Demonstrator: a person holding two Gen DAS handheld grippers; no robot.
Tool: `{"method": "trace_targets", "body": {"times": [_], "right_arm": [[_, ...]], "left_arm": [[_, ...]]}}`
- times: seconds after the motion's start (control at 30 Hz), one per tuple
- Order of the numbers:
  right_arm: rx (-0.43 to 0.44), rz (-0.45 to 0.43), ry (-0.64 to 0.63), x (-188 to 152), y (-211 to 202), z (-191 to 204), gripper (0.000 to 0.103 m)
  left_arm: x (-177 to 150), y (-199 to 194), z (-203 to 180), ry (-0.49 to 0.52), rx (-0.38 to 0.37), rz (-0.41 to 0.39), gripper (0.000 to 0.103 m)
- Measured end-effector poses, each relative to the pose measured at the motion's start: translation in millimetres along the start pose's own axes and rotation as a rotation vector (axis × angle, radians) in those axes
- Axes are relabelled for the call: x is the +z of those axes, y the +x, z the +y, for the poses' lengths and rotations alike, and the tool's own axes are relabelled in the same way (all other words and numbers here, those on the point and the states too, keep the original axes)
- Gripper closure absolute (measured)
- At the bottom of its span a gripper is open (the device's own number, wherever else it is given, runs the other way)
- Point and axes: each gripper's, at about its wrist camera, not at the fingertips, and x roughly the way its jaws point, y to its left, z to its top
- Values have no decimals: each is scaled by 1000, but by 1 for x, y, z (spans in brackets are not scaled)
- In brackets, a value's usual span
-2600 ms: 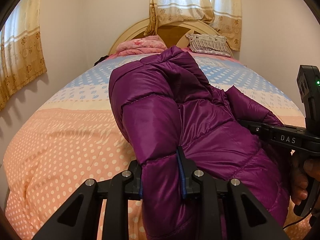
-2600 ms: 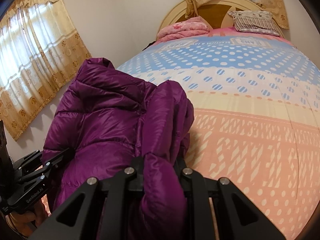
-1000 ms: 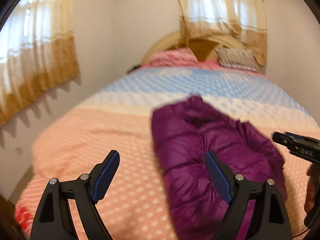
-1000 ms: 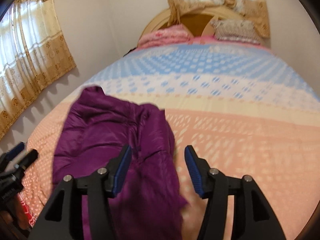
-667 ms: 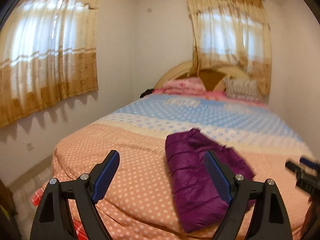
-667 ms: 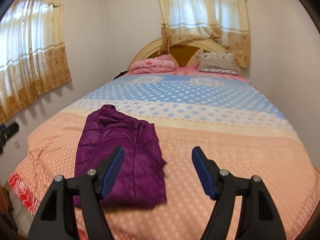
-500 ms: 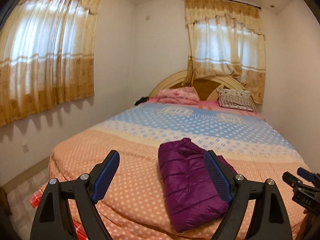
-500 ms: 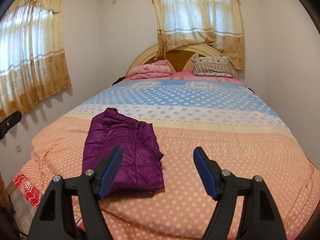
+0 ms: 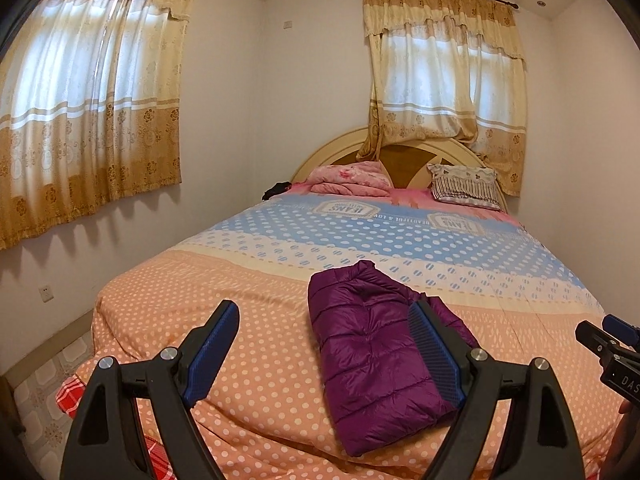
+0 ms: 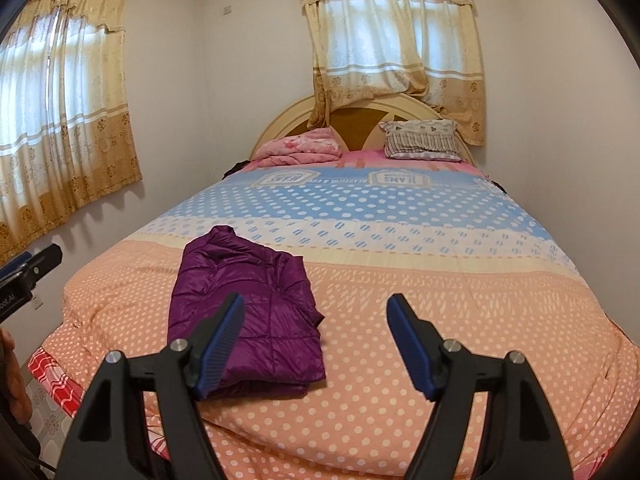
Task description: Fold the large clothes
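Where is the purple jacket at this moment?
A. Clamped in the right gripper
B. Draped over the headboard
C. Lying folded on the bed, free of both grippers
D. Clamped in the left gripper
C. The purple jacket lies folded on the polka-dot bedspread, while the left gripper and right gripper are both open with nothing between their fingers.

The quilt bears upside-down "JEANS" badges; the right tongs read "DAS".
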Motion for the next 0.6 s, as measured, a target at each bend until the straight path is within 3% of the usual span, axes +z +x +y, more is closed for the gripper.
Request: {"method": "trace_targets", "body": {"times": [0.6], "right_arm": [[18, 6, -3, -3, -2, 3, 27]], "left_arm": [[2, 1, 2, 2, 0, 7, 16]]}}
